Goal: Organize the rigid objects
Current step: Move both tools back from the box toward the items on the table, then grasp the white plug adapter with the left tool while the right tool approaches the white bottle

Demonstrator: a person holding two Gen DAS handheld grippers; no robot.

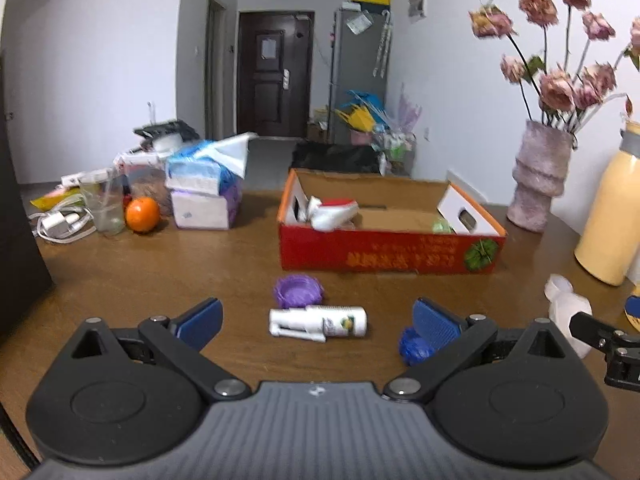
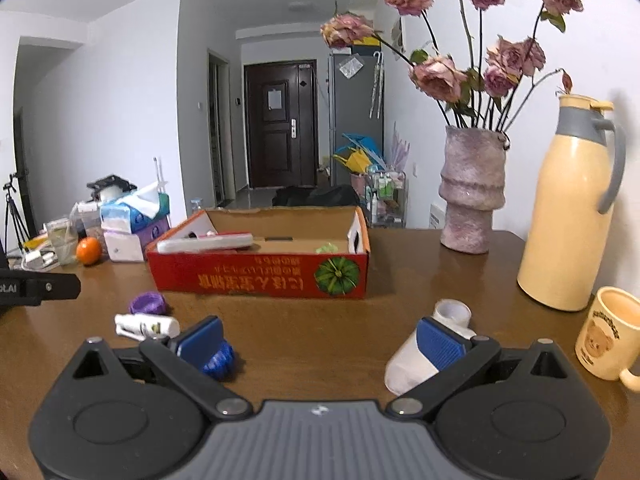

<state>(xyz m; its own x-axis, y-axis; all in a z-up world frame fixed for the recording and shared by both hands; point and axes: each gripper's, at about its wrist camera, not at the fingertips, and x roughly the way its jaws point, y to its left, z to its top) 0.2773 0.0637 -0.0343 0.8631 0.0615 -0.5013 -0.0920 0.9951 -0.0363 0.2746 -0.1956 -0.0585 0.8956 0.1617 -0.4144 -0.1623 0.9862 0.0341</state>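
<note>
A white spray bottle point(image 1: 318, 322) lies on its side on the wooden table between the fingers of my open left gripper point(image 1: 318, 320). A purple cap point(image 1: 298, 290) sits just beyond it, and a blue ridged piece point(image 1: 414, 346) lies under the right finger. The red cardboard box point(image 1: 390, 254) stands further back and holds a white item with a red band point(image 1: 332, 212). My right gripper point(image 2: 320, 340) is open and empty; a white bottle point(image 2: 424, 354) lies by its right finger and the blue ridged piece point(image 2: 220, 360) by its left. The spray bottle point(image 2: 146, 326) and purple cap point(image 2: 147, 303) lie to its left.
A pink vase of dried roses point(image 2: 472, 192), a cream thermos point(image 2: 568, 216) and a bear mug point(image 2: 608, 334) stand on the right. Tissue packs point(image 1: 204, 184), an orange point(image 1: 142, 209), a glass point(image 1: 106, 208) and a charger point(image 1: 60, 222) crowd the far left.
</note>
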